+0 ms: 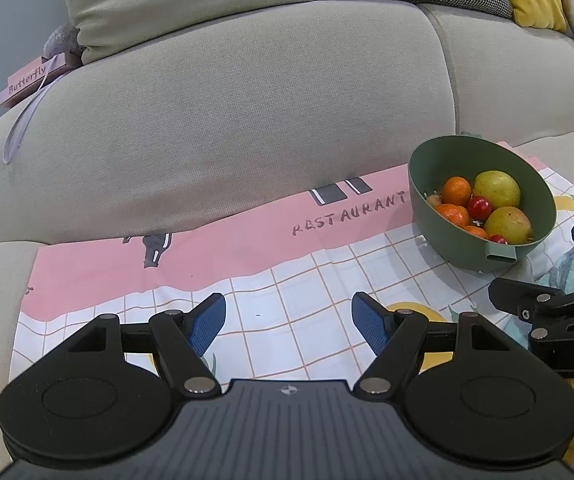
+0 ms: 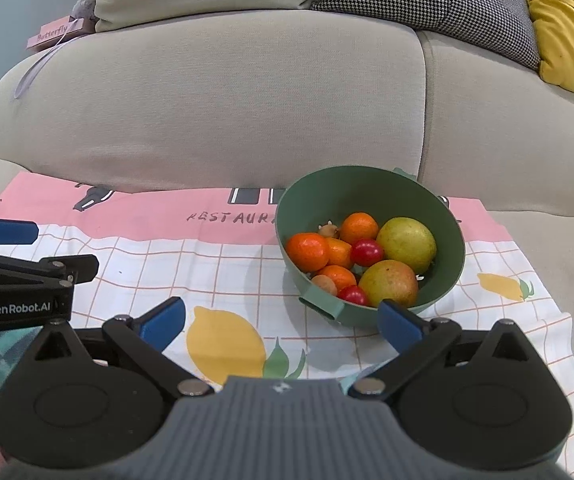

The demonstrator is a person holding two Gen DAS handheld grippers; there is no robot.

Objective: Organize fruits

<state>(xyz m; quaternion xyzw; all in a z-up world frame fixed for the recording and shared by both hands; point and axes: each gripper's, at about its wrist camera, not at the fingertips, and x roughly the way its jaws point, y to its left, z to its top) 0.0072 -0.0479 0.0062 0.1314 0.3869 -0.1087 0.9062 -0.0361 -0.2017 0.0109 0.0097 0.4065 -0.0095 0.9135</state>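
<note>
**Right gripper sits nearest the fruit bowl**

The green bowl [image 2: 371,240] rests on the printed cloth [image 2: 223,272], just ahead of the right gripper [image 2: 281,322] and slightly to its right; its near rim almost meets the right blue fingertip. The left gripper [image 1: 289,322] sees the same bowl well off to its right, so the right one looks better placed. Both grippers are spread wide and hold nothing. Inside lie 2 yellow-green mangoes [image 2: 406,245], several oranges [image 2: 307,252] and 2 small red fruits [image 2: 367,252], packed touching. Bare cloth lies left of the bowl; the sofa back [image 2: 215,112] rises close behind it.
</note>
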